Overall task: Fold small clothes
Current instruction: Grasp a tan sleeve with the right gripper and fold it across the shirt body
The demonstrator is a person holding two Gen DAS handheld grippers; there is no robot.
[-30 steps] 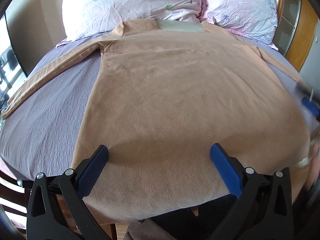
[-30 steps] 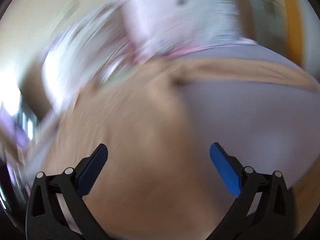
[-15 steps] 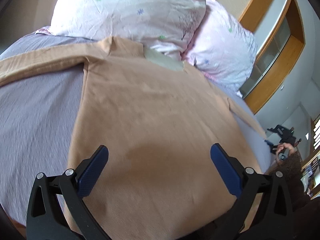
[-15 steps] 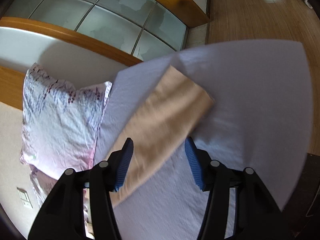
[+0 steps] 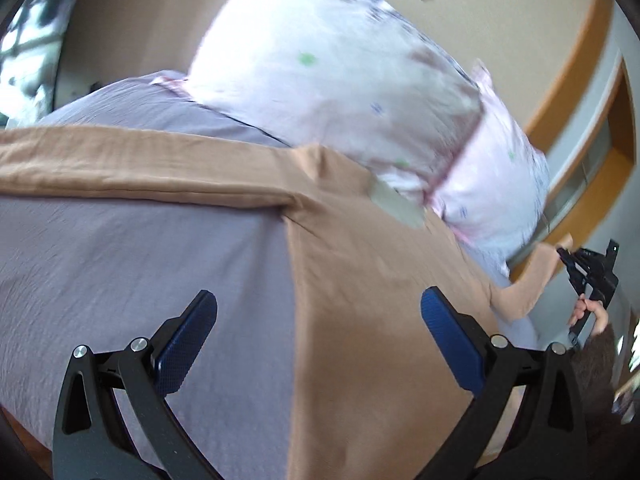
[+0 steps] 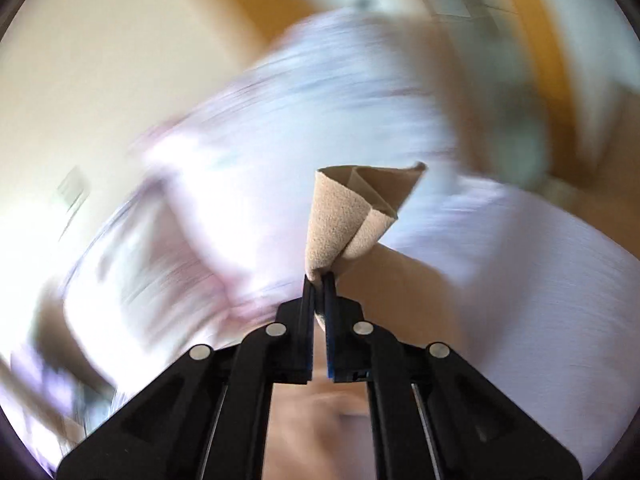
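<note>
A tan long-sleeved top (image 5: pixel 360 288) lies flat on the lilac bedsheet (image 5: pixel 120 280), its left sleeve (image 5: pixel 132 172) stretched out to the left. My left gripper (image 5: pixel 318 330) is open and empty, above the top's left side seam below the armpit. My right gripper (image 6: pixel 319 280) is shut on the cuff of the right sleeve (image 6: pixel 352 216) and holds it lifted off the bed. It also shows in the left wrist view (image 5: pixel 568 258) at the far right, with the sleeve (image 5: pixel 528 284) hanging from it.
Two pale floral pillows (image 5: pixel 340 68) lie at the head of the bed, touching the top's collar. A wooden headboard frame (image 5: pixel 576 80) curves behind them. The right wrist view is heavily blurred.
My right gripper closed on the right sleeve's cuff and lifted it. My left gripper swung left and toward the left armpit, still open.
</note>
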